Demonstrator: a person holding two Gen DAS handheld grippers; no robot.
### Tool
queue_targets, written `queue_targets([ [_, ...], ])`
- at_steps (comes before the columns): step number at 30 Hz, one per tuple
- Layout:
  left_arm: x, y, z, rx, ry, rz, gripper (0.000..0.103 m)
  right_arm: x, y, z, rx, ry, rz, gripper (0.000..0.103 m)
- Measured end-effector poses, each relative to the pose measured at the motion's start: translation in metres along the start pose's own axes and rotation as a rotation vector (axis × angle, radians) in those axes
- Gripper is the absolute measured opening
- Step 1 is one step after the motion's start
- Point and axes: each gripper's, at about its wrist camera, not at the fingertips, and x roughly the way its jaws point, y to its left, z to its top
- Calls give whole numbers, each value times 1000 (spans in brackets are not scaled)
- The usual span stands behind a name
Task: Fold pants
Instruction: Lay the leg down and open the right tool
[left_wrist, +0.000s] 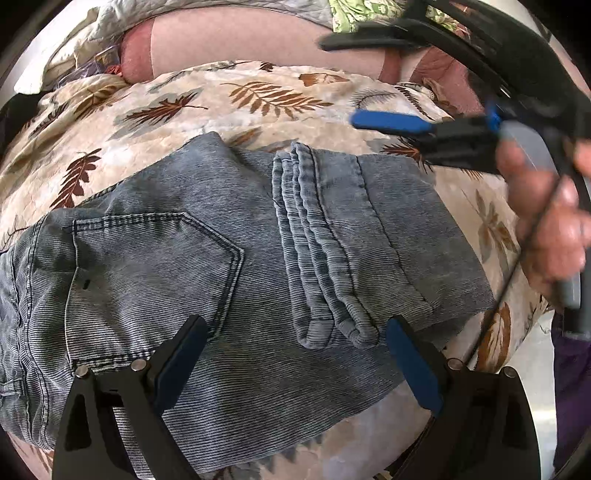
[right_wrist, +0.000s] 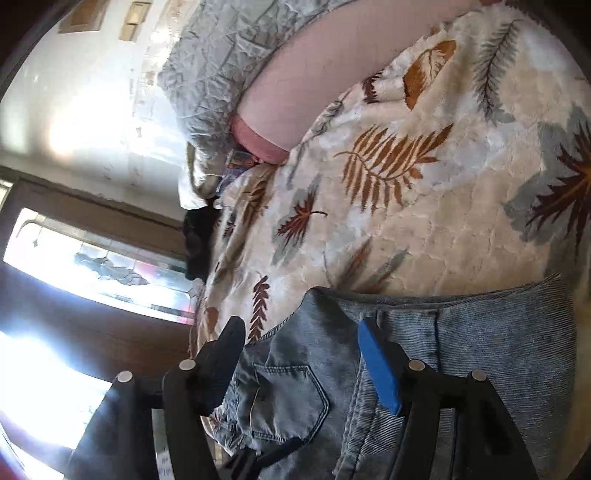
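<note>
Blue jeans (left_wrist: 155, 258) lie folded on the bed, back pocket up, with the leg hems (left_wrist: 325, 240) laid across the seat. Just above their near edge my left gripper (left_wrist: 295, 328) stands wide open with nothing between its fingers. At the upper right, held in a person's hand (left_wrist: 546, 229), my right gripper (left_wrist: 354, 79) hovers over the blanket past the jeans' far corner, jaws apart and empty. In the right wrist view the right gripper (right_wrist: 301, 325) hangs open over the jeans (right_wrist: 498, 350), with the pocket below it.
A cream blanket with a brown leaf print (left_wrist: 184, 110) covers the bed. A pink sheet (left_wrist: 240, 37) and a grey quilt (right_wrist: 221, 55) lie at the far side. A bright window (right_wrist: 92, 258) and a white wall are off the bed's left edge.
</note>
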Motion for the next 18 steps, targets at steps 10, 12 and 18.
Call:
queue_targets([
  [10,-2,-11,-7,23,17,51,97,-27,-5,-69,-154,94,-281,67],
  [12,-13,-8,-12,22,1,70,97,-26,-10,-82,-158,106,-309,67],
  [18,-51,7,-20,-22,-60,156,97,-17,-31,-108,-85,151,-344,55],
])
